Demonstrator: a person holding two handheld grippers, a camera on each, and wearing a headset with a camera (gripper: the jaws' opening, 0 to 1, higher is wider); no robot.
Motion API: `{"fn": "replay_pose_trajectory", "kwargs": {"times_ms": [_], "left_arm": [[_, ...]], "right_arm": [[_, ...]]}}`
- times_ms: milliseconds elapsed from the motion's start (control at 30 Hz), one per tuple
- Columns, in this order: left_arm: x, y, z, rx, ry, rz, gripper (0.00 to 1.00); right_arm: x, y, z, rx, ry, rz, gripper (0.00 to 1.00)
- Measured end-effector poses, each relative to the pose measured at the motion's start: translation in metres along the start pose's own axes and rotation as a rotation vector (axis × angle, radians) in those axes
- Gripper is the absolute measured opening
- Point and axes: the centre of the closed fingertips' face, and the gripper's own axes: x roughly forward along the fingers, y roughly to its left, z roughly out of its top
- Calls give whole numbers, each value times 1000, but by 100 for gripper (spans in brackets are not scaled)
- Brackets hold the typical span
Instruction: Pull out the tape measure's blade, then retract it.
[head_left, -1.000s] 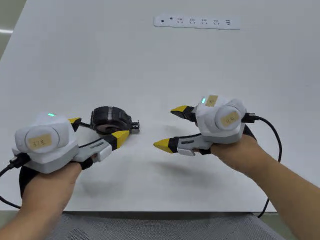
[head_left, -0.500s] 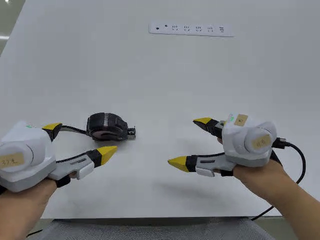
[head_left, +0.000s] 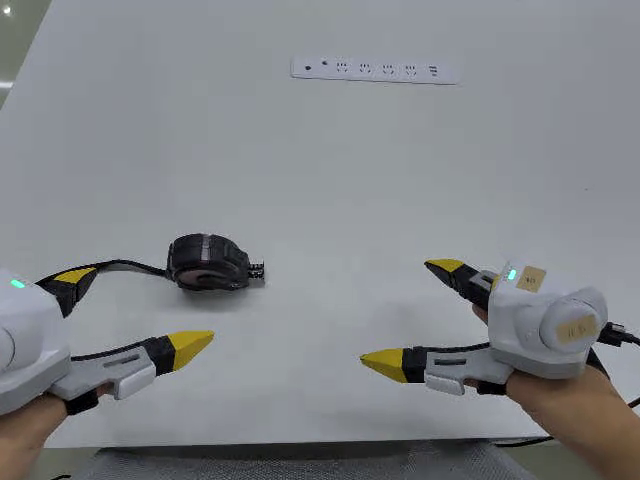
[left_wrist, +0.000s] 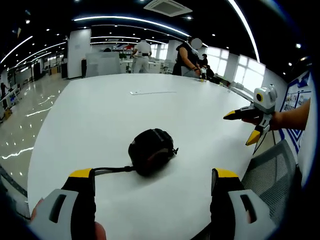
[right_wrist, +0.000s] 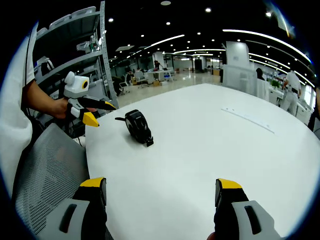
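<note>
A black tape measure (head_left: 208, 264) lies on the white table (head_left: 320, 170), its blade wound in and a black wrist strap trailing off to its left. It lies ahead of the jaws in the left gripper view, tape measure (left_wrist: 151, 150), and farther off in the right gripper view, tape measure (right_wrist: 138, 125). My left gripper (head_left: 135, 310) is open at the near left, nothing between its yellow tips. My right gripper (head_left: 415, 315) is open at the near right, well clear of the tape measure. Each gripper appears in the other's view: right gripper (left_wrist: 250, 125), left gripper (right_wrist: 95, 112).
A white power strip (head_left: 375, 71) lies at the far side of the table. A mesh chair seat (head_left: 300, 465) shows just below the near table edge. People stand in the background of the left gripper view.
Both grippers have drawn back toward me and apart; the left one has moved away from the tape measure, which rests where it was.
</note>
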Motion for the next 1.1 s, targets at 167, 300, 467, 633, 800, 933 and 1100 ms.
{"fn": "replay_pose_trajectory", "kwargs": {"times_ms": [167, 300, 467, 633, 800, 933, 1100], "left_arm": [[-7, 1, 0, 5, -5, -22, 96], [-11, 0, -1, 11, -4, -41, 97], [-16, 0, -3, 23, 3, -51, 97], [-19, 0, -3, 30, 2, -59, 98], [-26, -1, -3, 42, 6, -71, 98], [-29, 0, -3, 52, 9, -74, 98], [-34, -1, -3, 80, 16, -84, 99]], "right_arm": [[-14, -4, -8, 3, 11, -17, 92], [-24, -6, -12, 8, 13, -29, 93], [-36, -8, -14, 14, 12, -47, 94], [-46, -11, -15, 26, 15, -65, 95], [-54, -12, -16, 22, 15, -76, 94], [-60, -12, -20, 42, 10, -74, 94], [-69, -13, -22, 40, 12, -82, 94]]}}
